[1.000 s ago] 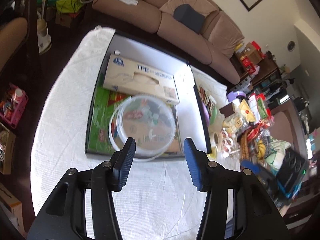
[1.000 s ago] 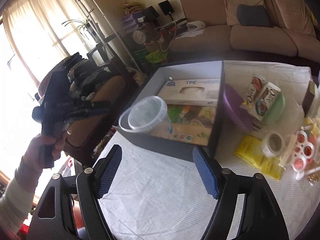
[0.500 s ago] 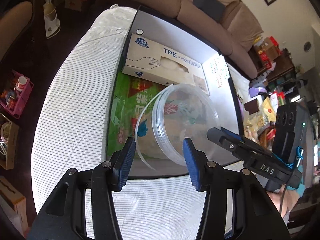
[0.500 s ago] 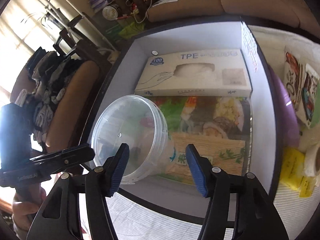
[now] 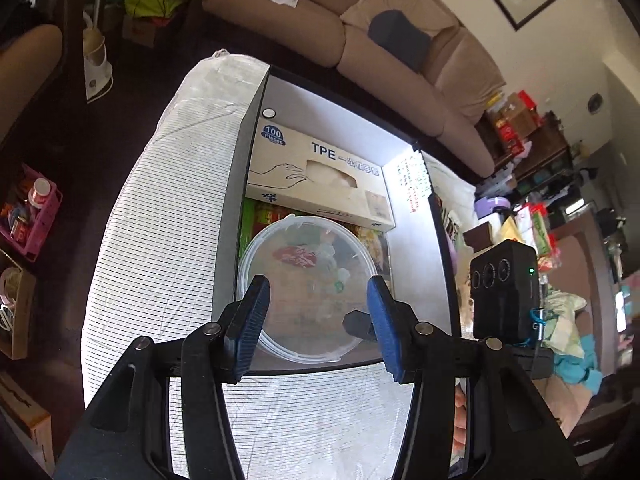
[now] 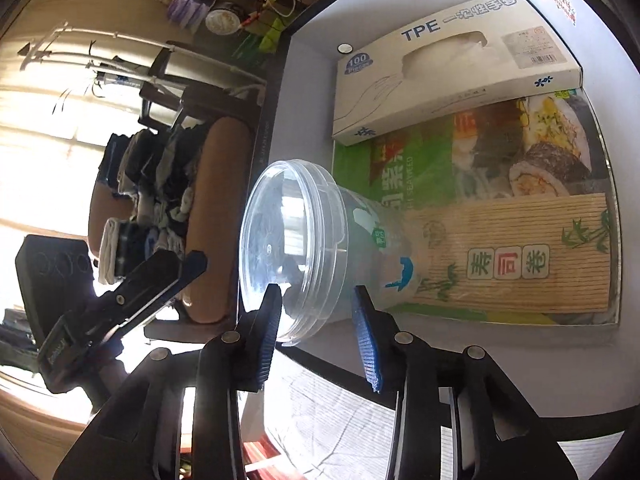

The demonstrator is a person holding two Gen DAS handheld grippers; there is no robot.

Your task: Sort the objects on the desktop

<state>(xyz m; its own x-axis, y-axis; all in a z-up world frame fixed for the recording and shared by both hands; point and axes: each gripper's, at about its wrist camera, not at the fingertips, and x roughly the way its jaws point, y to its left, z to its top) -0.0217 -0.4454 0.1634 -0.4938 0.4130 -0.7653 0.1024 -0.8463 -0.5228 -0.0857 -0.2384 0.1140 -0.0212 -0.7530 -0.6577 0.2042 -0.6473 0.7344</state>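
The right gripper (image 6: pixel 318 330) had swung in low over the near edge of the black box (image 6: pixel 276 92), and its jaws, spread wide half a second before, now stood narrowed around the rim of the clear plastic tub (image 6: pixel 298 250); whether the pads were truly pinching it, I could not tell. The tub lay tipped on its side at the near left corner of the box, mouth toward the left wall, its base resting on the seaweed pack (image 6: pixel 472 216). The left gripper (image 5: pixel 318 326) had drawn back from the tub and hovered above the near edge with its jaws wide and nothing between them, looking down into the tub (image 5: pixel 306 288). That read as a hand-off: the right side taking charge of the tub, probably to stand it upright or shift it within the box. Beyond it, the glove box (image 6: pixel 452 76) sat along the far wall, touching the seaweed pack, with a small round button-like thing (image 6: pixel 344 48) at the far left corner. The left wall stood close beside the tub's mouth, so room to swing was tight there, and the left gripper's finger (image 6: pixel 160 276) hung just outside it.
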